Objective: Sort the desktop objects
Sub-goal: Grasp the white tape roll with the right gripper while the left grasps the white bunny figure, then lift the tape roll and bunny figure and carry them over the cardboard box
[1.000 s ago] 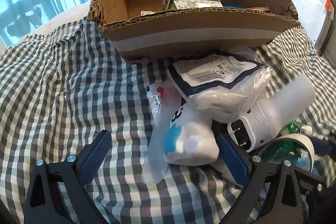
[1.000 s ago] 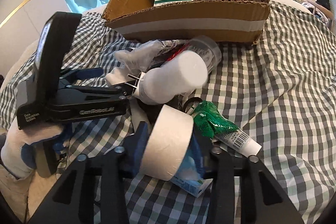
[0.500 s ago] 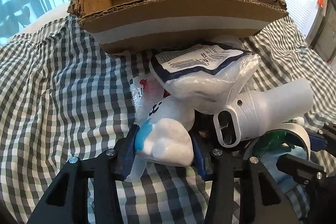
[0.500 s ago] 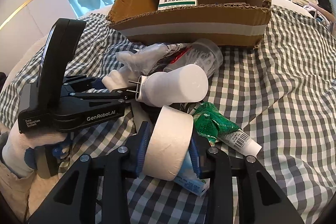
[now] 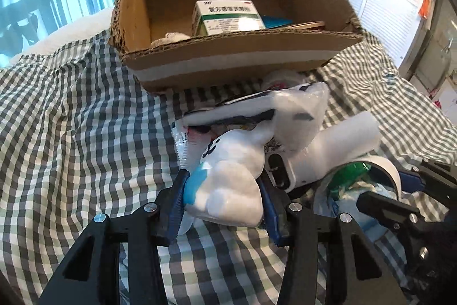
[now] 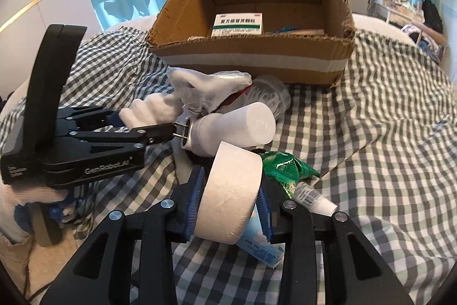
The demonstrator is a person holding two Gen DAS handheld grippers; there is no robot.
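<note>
On the checked cloth (image 6: 385, 133) in front of you there is one cardboard box (image 6: 251, 59), and a loose heap of things lies just before its near wall. Count them: one white cotton pack (image 5: 228, 185), one flat plastic pouch (image 5: 288, 110) with dark print lying over it, one white bottle (image 6: 234, 130) on its side, one roll of white tape (image 6: 231, 193), one green tube (image 6: 288, 173) with a white cap, and one crumpled clear wrapper (image 6: 265, 96) near the box. A blue-and-white packet (image 6: 260, 245) lies under the tape roll.

Inside the box you have one green-and-white medicine carton (image 5: 228, 17), with something blue (image 5: 275, 20) and a thin flat thing beside it, too hidden to name, and a pale fuzzy lump in the near left corner.

Your left gripper (image 5: 224, 202) has just closed, and its blue pads are now clamped on the cotton pack, which is held at the left end of the heap. Your right gripper (image 6: 228, 207) is clamped on the tape roll, held on edge just beside the green tube. Both grippers tilt downward toward the heap. Your left hand (image 6: 11, 207) wears a white knit glove.
</note>
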